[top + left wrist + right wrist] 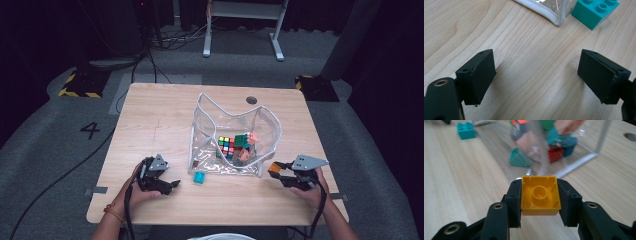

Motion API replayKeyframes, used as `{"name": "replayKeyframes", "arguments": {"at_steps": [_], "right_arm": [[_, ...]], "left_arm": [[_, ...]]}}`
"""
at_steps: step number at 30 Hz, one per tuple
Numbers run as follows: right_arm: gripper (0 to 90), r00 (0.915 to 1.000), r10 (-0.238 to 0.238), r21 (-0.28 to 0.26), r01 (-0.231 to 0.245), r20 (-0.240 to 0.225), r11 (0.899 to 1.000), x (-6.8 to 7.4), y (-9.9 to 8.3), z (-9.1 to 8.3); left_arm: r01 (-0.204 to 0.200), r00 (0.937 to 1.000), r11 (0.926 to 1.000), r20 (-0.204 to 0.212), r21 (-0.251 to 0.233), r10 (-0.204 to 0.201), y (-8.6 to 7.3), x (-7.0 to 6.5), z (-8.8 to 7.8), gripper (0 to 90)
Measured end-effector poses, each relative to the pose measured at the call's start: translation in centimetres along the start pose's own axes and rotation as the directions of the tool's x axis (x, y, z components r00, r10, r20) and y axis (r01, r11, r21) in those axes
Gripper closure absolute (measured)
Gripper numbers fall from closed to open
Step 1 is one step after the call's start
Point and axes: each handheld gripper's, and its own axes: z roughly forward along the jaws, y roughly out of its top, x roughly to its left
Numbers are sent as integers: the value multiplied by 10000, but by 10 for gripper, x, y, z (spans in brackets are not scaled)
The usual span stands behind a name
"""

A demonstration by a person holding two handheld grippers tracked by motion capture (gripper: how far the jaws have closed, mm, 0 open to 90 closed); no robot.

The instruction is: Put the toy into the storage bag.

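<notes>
Right gripper (540, 202) clamps a yellow-orange plastic building brick (540, 196), hollow underside with its round tube facing the camera, pads pressed on both side walls. In the high view the same brick shows at the right gripper's (276, 170) tip, at about 3 o'clock from the clear soft plastic pouch with white piping (265, 131), just beside its lower right corner and outside it. Whether the brick is lifted off the light wooden bench (160, 107) cannot be told from the high view; the right gripper view shows it clear of the wood ahead.

Left gripper (536, 75) has jaws wide apart, nothing between them, bare bench grain below. It sits at about 8 o'clock from the pouch, near the bench's front edge, held in the person's left hand (131, 189).

A teal plastic building brick with round studs (199, 177) lies on the bench at 6 o'clock from the pouch, just beside its front left corner; in the left gripper view it sits at 1 o'clock, ahead of the jaws.

Inside the pouch: a multicoloured puzzle cube (226, 146), plus green, pink, red and teal blocks piled to its right.
</notes>
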Motion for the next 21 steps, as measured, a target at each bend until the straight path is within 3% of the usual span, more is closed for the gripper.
{"name": "replayKeyframes", "arguments": {"at_steps": [5, 13, 21], "right_arm": [[592, 9971, 540, 39, -543, 541, 9985, -17, -1, -6], [593, 9921, 761, -30, -761, 996, 9971, -32, 6, -11], [593, 9848, 1015, -467, -958, 1408, 9943, -52, 22, -22]], "left_arm": [[-73, 9999, 10000, -77, -27, 72, 0, 1, 0, 148], [-53, 10000, 10000, -65, -16, 53, 0, 1, 0, 148], [-24, 10000, 10000, -38, -8, 24, 0, 0, 0, 148]]}}
